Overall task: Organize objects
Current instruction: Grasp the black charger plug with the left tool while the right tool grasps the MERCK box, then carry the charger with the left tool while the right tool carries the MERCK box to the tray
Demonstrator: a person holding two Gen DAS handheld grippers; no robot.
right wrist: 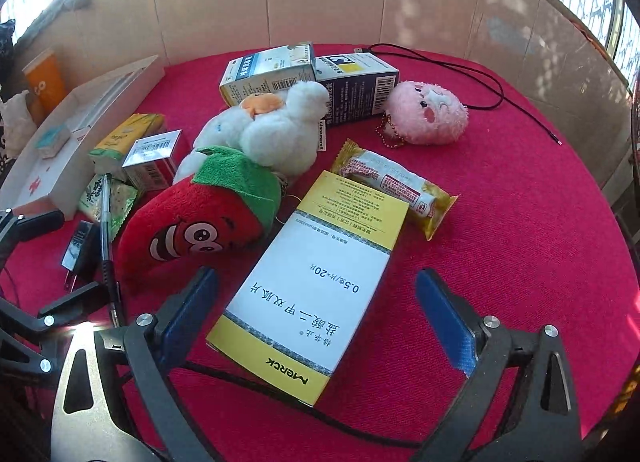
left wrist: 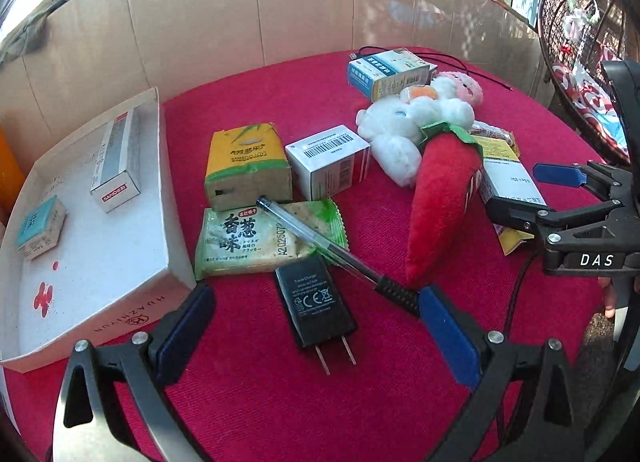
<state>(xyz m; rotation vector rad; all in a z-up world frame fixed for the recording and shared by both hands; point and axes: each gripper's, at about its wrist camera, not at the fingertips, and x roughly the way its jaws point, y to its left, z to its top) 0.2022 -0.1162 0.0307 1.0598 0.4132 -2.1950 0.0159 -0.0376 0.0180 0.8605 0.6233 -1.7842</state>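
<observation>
One charger [left wrist: 316, 308], one pen [left wrist: 320, 246]

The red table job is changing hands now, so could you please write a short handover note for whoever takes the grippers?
Left gripper: open, empty, over the black travel charger, the pen tip at its right pad.
Right gripper: open, straddling the yellow-and-white Merck box, not gripping.
Done: the white tray holds the teal box and the long Sano box.
Left on the red cloth: charger, pen, cracker packet, tissue pack, barcode box, Merck box, snack bar, plush toys, two medicine boxes.
</observation>
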